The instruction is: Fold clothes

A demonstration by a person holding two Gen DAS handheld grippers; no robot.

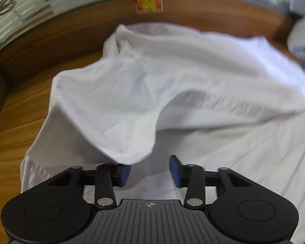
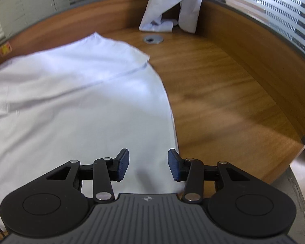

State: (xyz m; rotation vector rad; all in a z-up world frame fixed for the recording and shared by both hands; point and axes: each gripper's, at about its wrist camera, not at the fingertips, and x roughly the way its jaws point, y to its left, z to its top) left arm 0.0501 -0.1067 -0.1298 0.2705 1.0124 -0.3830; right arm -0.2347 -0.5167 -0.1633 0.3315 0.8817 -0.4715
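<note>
left wrist: our left gripper [image 1: 150, 170] spread, raised shirt [image 1: 172, 81] fold just ahead, maybe brushing one pad. right gripper [image 2: 148, 167] spread over shirt's right edge.

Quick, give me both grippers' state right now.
Left gripper: open, holding nothing; a shirt fold drapes by its left pad.
Right gripper: open, empty, over the shirt's edge.

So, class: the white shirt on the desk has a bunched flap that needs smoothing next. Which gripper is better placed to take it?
Left. The left gripper is open with the raised flap of the shirt just ahead of its fingers. The right gripper hovers open over flat cloth at the shirt's edge.
</note>
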